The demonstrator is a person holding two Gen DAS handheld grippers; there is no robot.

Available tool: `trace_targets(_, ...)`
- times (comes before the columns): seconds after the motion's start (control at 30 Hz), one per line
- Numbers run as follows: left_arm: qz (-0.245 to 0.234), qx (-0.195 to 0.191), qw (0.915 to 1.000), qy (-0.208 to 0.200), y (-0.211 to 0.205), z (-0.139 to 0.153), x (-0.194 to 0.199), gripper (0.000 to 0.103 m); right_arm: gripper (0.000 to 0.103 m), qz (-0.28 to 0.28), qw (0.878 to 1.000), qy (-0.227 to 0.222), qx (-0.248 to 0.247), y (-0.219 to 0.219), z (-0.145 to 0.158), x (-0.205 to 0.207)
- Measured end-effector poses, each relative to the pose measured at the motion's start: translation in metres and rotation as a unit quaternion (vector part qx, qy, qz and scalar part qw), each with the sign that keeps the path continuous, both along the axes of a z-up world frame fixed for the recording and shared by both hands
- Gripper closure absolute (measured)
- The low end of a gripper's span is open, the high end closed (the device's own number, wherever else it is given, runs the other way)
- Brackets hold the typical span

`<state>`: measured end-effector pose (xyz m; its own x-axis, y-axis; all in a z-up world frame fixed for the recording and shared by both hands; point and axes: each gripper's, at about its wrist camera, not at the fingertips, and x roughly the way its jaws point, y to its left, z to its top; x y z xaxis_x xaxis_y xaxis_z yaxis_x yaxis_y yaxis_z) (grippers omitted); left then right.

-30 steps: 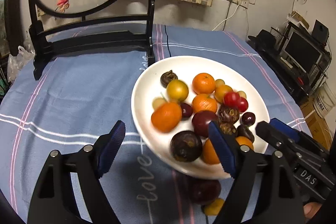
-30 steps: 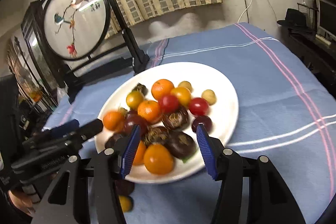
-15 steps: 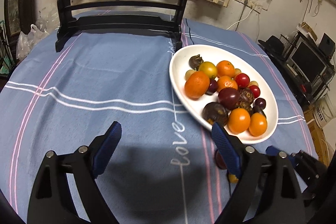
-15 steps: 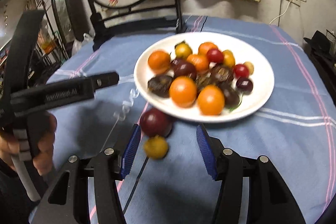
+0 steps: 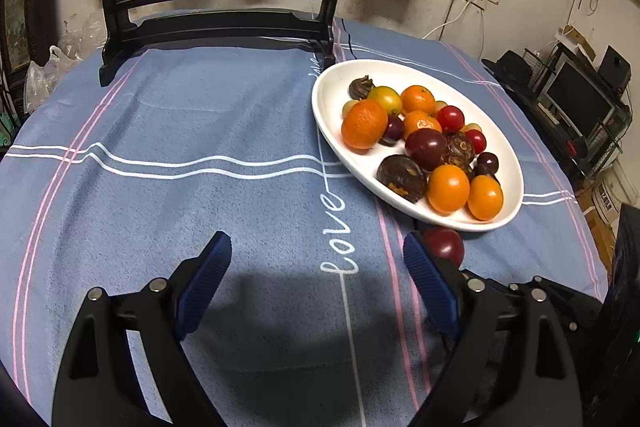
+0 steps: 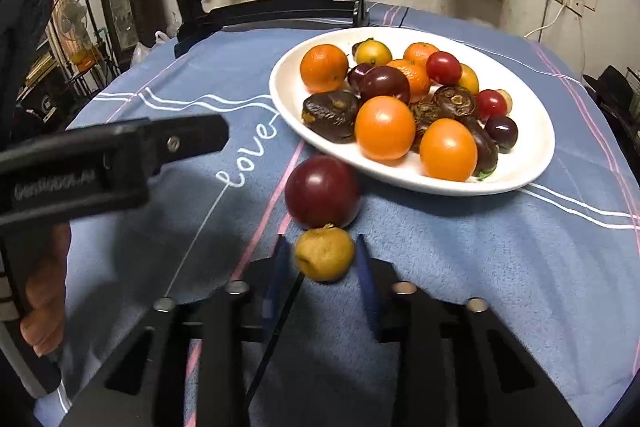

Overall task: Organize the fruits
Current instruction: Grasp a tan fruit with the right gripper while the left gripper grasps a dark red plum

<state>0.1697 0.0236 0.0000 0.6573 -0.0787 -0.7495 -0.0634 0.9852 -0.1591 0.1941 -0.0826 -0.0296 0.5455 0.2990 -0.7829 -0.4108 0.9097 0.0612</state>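
A white oval plate (image 5: 332, 95) (image 6: 532, 163) holds several oranges, tomatoes, plums and dark wrinkled fruits. A dark red plum (image 6: 322, 191) (image 5: 444, 245) lies on the blue cloth just before the plate. A small yellow-brown fruit (image 6: 325, 253) lies right behind it, between the fingers of my right gripper (image 6: 323, 263), whose jaws have narrowed around it and appear to touch its sides. My left gripper (image 5: 316, 267) is open and empty over the cloth, left of the plum; it also shows in the right wrist view (image 6: 120, 155).
A dark wooden stand with a round painted screen (image 5: 224, 23) stands at the back of the table. The blue cloth (image 5: 180, 131) has white and pink stripes and the word "love". Shelves and electronics (image 5: 576, 107) stand beyond the table's right edge.
My right gripper has dropped toward the cloth and closed around the yellow-brown fruit. My left gripper has drawn back from the plate and stayed open.
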Motion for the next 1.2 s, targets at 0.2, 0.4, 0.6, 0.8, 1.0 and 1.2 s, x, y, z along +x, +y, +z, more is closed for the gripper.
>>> trace_targets(0.2, -0.021, 0.003, 0.9998, -0.002, -0.011, -0.001, -0.008, 0.017, 0.074, -0.012, 1.0, -0.003, 0.024, -0.023, 0.015, -0.005)
trace_targets(0.4, -0.053, 0.025, 0.9983, 0.003, -0.035, -0.007, -0.011, 0.017, 0.074, -0.048, 0.997, -0.008, 0.053, -0.059, 0.024, -0.006)
trace_targets(0.6, -0.08, 0.031, 0.9962, 0.018, -0.058, -0.014, -0.011, 0.019, 0.074, -0.068, 0.996, -0.014, 0.055, -0.067, 0.026, -0.007)
trace_targets(0.8, -0.087, 0.05, 0.9943, 0.036, -0.074, -0.026, 0.009, 0.035, 0.074, -0.078, 0.995, -0.027, 0.061, -0.076, 0.034, -0.008)
trace_targets(1.0, -0.103, 0.061, 0.9917, 0.045, -0.09, -0.031, 0.023, 0.054, 0.074, -0.081, 0.994, -0.03, 0.067, -0.08, 0.037, -0.007)
trace_targets(1.2, -0.115, 0.062, 0.9906, 0.041, -0.09, -0.025, 0.014, 0.064, 0.074, -0.079, 0.993, -0.041, 0.071, -0.078, 0.041, -0.01)
